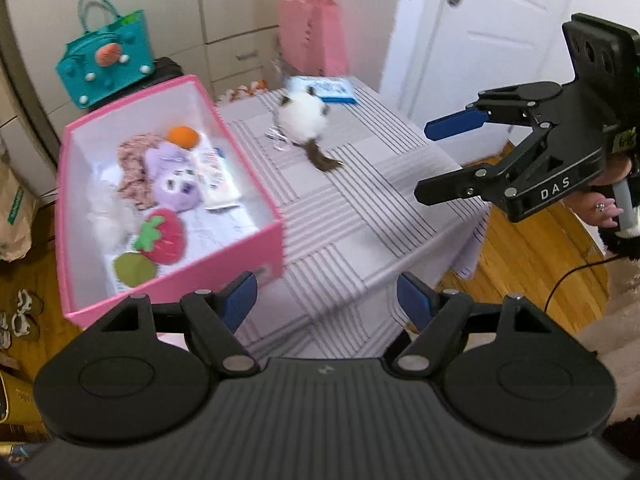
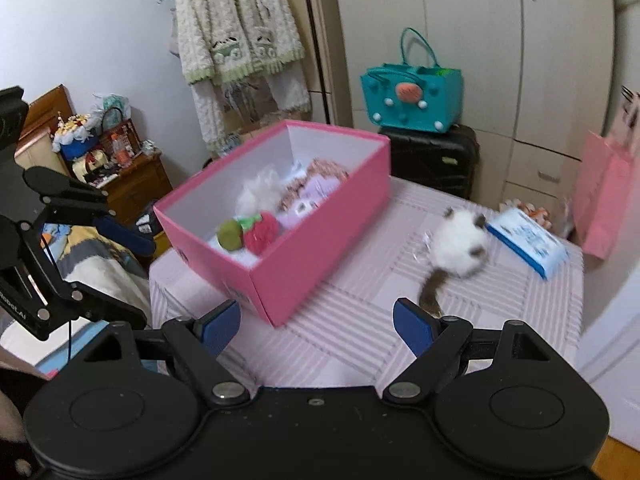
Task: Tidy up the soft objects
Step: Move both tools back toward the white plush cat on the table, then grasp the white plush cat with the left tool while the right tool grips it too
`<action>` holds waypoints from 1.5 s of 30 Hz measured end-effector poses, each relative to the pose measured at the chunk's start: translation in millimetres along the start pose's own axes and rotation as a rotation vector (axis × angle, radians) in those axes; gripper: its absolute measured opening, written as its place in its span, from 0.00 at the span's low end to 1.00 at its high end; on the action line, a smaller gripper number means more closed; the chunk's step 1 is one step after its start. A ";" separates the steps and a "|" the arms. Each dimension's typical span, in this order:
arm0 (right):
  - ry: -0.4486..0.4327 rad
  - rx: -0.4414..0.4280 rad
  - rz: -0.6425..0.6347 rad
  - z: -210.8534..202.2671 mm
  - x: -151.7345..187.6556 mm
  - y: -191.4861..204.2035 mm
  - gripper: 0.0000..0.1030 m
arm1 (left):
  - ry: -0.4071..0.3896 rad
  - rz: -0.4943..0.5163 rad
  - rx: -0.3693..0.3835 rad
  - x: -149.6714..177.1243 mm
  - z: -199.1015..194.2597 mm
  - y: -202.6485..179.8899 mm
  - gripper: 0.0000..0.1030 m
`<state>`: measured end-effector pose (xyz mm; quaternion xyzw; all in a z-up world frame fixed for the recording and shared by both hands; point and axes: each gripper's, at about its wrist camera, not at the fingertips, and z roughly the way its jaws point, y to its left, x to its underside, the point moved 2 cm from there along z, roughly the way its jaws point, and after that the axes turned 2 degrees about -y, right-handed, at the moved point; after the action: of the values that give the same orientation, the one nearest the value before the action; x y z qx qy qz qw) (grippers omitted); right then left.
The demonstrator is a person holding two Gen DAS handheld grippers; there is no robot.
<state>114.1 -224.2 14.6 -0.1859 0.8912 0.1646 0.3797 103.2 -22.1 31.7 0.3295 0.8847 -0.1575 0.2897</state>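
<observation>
A pink box [image 1: 276, 240] [image 2: 312, 256] stands on the left of the striped table [image 1: 360, 220]. It holds a strawberry plush [image 1: 166, 236], a green round plush [image 1: 134, 270], a purple plush [image 1: 176, 184], an orange ball [image 1: 182, 136], white fluff [image 1: 104, 208] and a floral cloth [image 1: 134, 168]. A white plush cat with a brown tail [image 1: 302, 118] [image 2: 460, 244] lies on the table beyond the box. My left gripper [image 1: 326, 300] [image 2: 140, 276] hovers open and empty over the near table edge. My right gripper [image 2: 318, 326] [image 1: 432, 160] is open and empty too, short of the cat.
A blue-and-white tissue pack [image 1: 328, 88] [image 2: 528, 240] lies behind the cat. A teal handbag [image 1: 106, 60] sits on a black suitcase [image 2: 436, 156] behind the box. A pink paper bag [image 1: 312, 36] and a white door [image 1: 480, 40] stand beyond the table. Wooden floor [image 1: 532, 264] is to the right.
</observation>
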 end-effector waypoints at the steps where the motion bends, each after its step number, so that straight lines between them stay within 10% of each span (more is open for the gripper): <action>1: 0.000 0.010 0.003 -2.8 6.3 -3.4 0.85 | 0.008 0.007 0.006 -0.3 6.0 -5.4 0.74; 12: -0.023 0.116 -0.037 -7.3 74.6 -49.2 0.85 | 0.013 0.153 0.022 -14.3 77.5 -66.8 0.74; 21: -0.144 0.210 -0.071 16.5 97.7 -98.8 0.84 | -0.167 0.088 -0.048 -50.2 124.7 -72.8 0.74; 45: -0.171 0.133 -0.171 116.3 38.8 -165.0 0.83 | -0.445 -0.154 -0.201 -122.4 221.5 -31.3 0.74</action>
<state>236.0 -326.3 -115.6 -0.2207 0.8455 0.0874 0.4782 247.9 -209.3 -63.4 0.1879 0.8329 -0.1592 0.4957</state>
